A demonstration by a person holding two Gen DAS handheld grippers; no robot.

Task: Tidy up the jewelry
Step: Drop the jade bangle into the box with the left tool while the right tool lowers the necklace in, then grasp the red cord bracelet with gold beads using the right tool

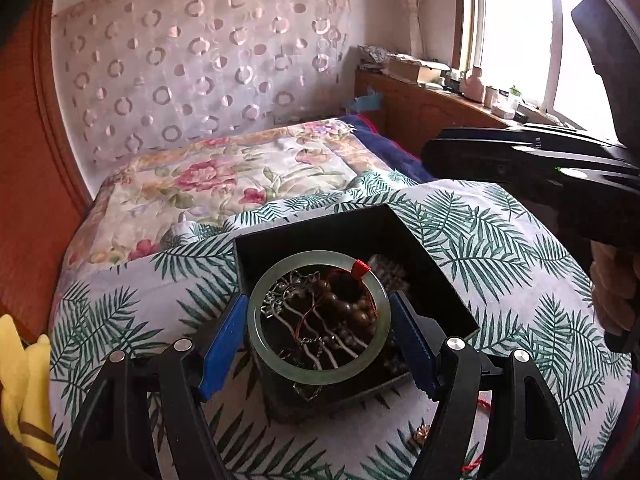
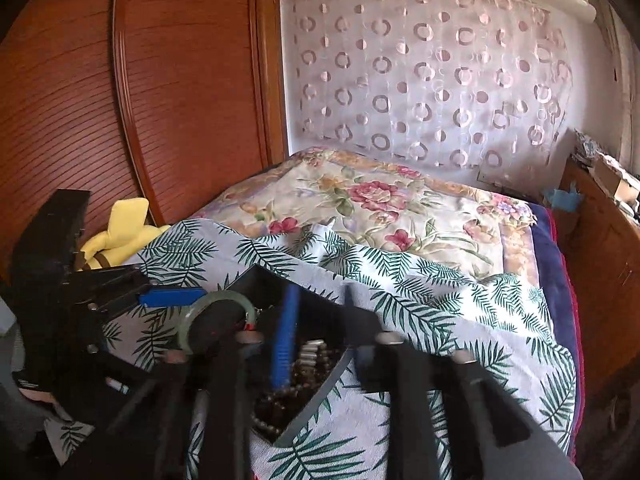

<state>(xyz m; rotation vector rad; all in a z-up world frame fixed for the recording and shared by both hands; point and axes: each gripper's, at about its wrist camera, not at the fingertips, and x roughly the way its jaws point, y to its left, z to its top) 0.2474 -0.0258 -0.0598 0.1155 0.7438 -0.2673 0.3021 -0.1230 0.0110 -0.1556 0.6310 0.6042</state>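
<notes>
L gripper [image 1: 318,322] is nearest the work: its jaws stand wide w/ blue pads on either side of the jade bangle [image 1: 318,316], gripping it across its width. The bangle lies roughly flat, directly over the open black box [image 1: 424,256], w/ wooden beads [image 1: 352,310] and chains heaped below. So the box is straight under the held piece; a drop looks like the short move. R gripper [image 2: 316,328] is blurred, jaws partly apart, nothing seen between them, tips over the box's bead side. Box sits on the fern-print cloth [image 1: 500,240] on the bed; floral quilt [image 1: 224,184] beyond.
</notes>
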